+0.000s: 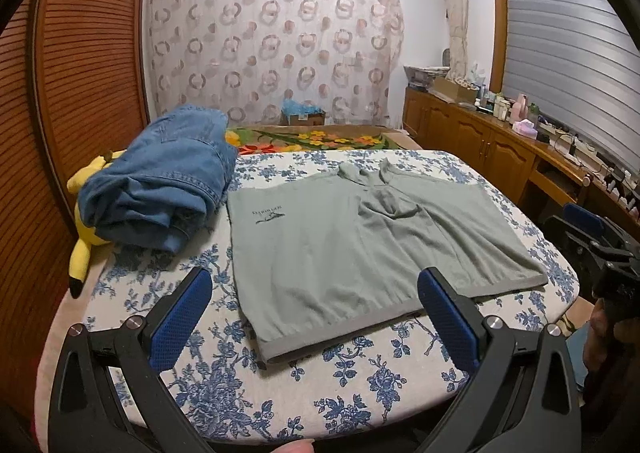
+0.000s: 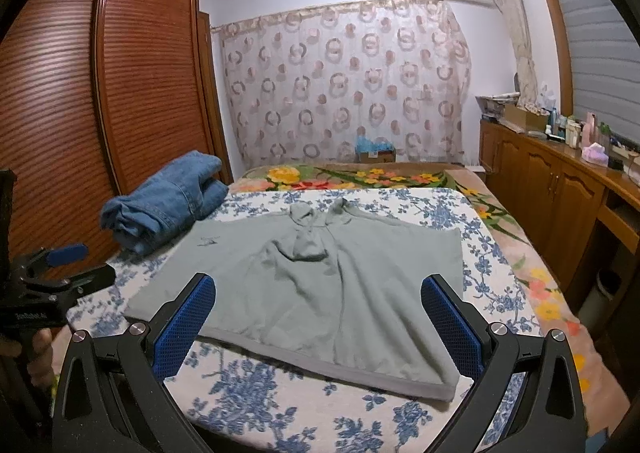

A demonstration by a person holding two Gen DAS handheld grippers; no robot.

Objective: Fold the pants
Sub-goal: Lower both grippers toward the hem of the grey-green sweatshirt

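Lying flat on the flowered bedsheet [image 1: 352,393], the grey-green pants [image 1: 360,245] spread out at twelve o'clock of both tongs. The left gripper [image 1: 314,317] gapes wide, holding nothing; the right gripper [image 2: 320,317] likewise. Folded jeans [image 1: 160,181] sit at ten o'clock, seemingly resting on a yellow plush toy [image 1: 82,249].

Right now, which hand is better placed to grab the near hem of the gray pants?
Probably left. The left gripper is open with the pants hem between its fingers. The right gripper is open too, but its view centers farther up the cloth.
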